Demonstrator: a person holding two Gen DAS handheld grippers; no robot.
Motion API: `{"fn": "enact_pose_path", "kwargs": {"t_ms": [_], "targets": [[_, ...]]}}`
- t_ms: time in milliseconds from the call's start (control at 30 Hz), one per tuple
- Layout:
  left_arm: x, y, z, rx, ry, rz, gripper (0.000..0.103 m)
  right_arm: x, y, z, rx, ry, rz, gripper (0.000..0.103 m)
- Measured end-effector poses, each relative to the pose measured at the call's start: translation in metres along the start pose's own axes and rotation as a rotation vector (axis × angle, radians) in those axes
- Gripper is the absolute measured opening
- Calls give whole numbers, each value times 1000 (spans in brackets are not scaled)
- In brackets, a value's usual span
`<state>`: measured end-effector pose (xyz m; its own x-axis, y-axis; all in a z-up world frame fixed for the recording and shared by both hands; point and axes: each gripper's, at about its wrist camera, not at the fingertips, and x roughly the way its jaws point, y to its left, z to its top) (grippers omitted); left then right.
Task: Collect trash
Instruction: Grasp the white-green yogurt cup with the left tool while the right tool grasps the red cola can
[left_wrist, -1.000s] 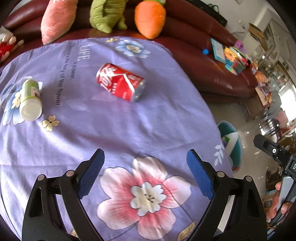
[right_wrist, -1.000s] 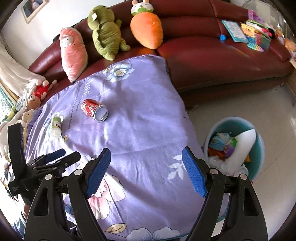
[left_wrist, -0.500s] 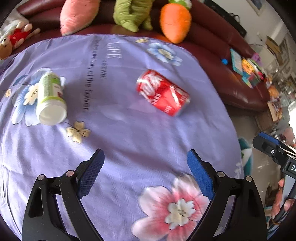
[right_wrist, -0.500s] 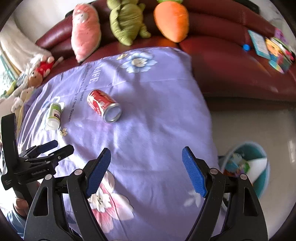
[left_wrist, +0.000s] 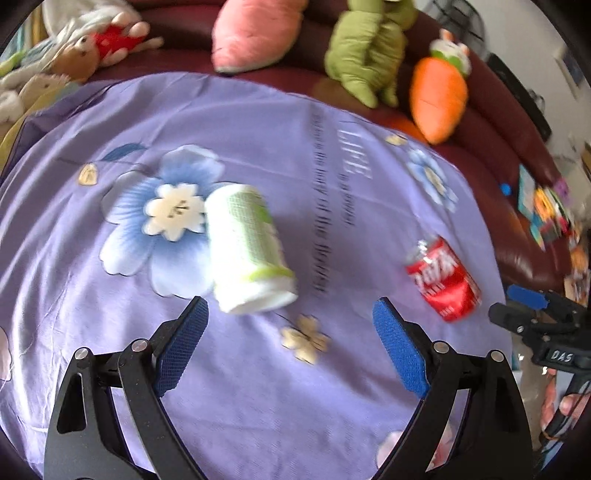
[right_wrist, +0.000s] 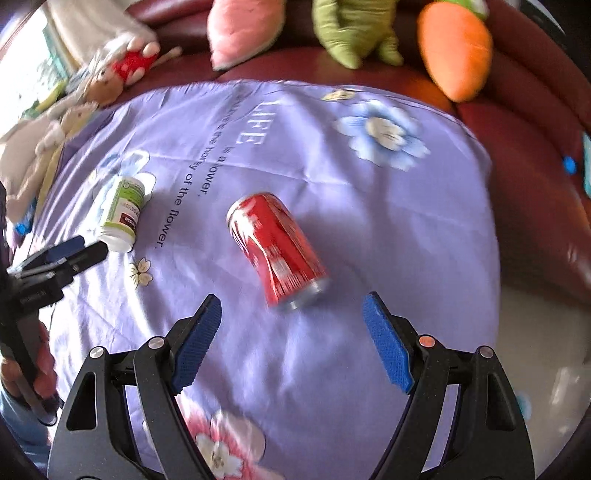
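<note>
Two pieces: you have a can (right_wrist: 277, 251) and a bottle (left_wrist: 247, 251) to collect, both lying on their sides on the cloth (right_wrist: 369, 229).
Can: red, mid-cloth, ahead of your right gripper (right_wrist: 291, 328); it looks empty and light, thin-walled, so it will likely dent under a hard squeeze and roll if nudged.
Can hold: take it across the round body at mid-length, pads on opposite sides, not over the rims.
Bottle: white with a green label, nearer the cloth's left edge, just ahead of your left gripper (left_wrist: 291, 325); stiffer plastic by the look, light, also apt to roll.
Bottle hold: across the labelled body, clear of the cap end.
Right tool: fingers spread wide, nothing between them.
Left tool: fingers spread wide, nothing between them.
Surface: lilac flowered cloth, soft and creased; it may drag or bunch under the tips.
Room: dark red sofa (right_wrist: 535, 166) along the far edge, with plush toys (left_wrist: 369, 55) on it.
</note>
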<state>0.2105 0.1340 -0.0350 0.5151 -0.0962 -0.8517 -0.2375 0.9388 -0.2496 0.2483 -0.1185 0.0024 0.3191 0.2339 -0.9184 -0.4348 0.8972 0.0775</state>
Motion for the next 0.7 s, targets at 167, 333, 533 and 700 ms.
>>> {"fn": "enact_pose_path", "kwargs": {"t_ms": [167, 333, 533, 700], "targets": [[9, 22, 12, -55, 10, 11, 91, 35, 10, 24, -76, 61, -8, 76], [17, 34, 20, -86, 26, 15, 91, 59, 15, 35, -113, 106, -6, 76], [30, 36, 27, -105, 47, 16, 91, 76, 23, 39, -154, 129, 6, 55], [47, 36, 30, -118, 80, 31, 91, 73, 21, 27, -83, 106, 68, 42]]}}
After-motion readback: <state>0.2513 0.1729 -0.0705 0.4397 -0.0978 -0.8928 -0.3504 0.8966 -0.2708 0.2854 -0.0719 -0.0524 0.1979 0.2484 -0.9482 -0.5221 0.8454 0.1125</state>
